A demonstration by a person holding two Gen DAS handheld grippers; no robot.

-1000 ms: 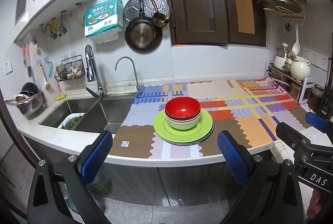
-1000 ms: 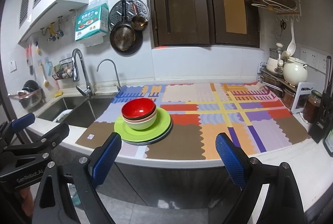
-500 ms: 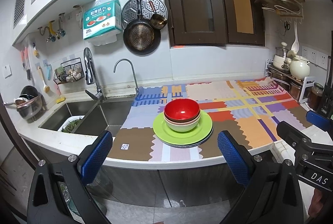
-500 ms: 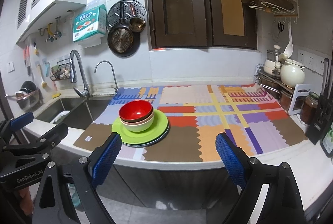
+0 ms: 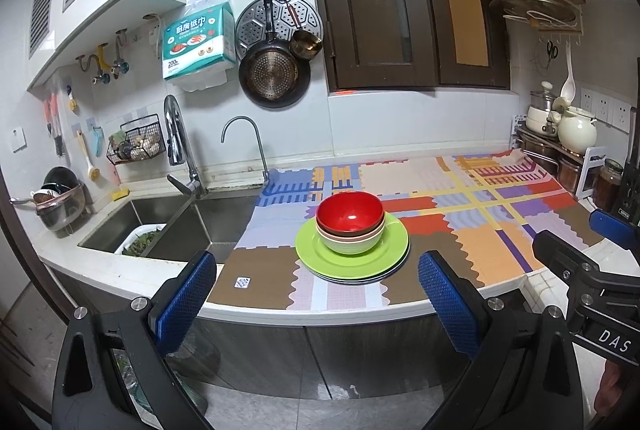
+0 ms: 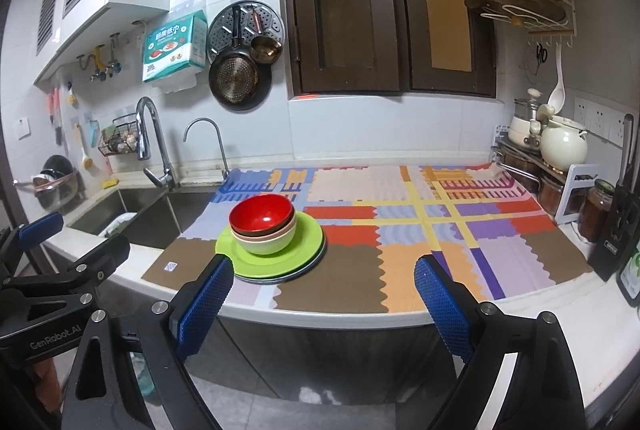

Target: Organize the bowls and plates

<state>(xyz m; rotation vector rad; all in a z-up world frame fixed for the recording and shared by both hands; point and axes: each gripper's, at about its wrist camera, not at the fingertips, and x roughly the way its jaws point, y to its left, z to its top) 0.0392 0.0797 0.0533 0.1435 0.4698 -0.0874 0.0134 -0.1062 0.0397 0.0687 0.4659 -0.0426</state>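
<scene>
Both my grippers are spread wide with nothing between the pads. The left gripper (image 5: 316, 294) hangs off the front edge of the counter, lined up pretty much dead-on with the dish stack. The right gripper (image 6: 324, 300) is held back off the same edge, to the right of the stack, so the stack sits off toward its left finger (image 6: 202, 304).

The stack itself: a red bowl (image 5: 350, 212) nested in a pinkish bowl (image 5: 378, 228), that one nested in a pale green bowl (image 5: 352, 244), all sitting in the middle of a lime green plate (image 5: 352, 260). Under that plate I can see at least one more darker plate rim (image 5: 360, 280) peeking out, can't tell how many. The whole pile rests on the patchwork mat (image 6: 440, 230), toward the stack's left is the steel sink (image 5: 168, 226), and the mat to the stack's right is bare.

Honestly, this fits two stories. Either it's a finished tidy pile and I'm just backed off, or it's a mixed pile that's about to be split into bowls and plates. One shot won't settle that, so I'm not calling a step. If any grab does come, the bowl rims are thin and curved, so the pads would need to pinch one rim squarely, and the nested bowls could lift together.
</scene>
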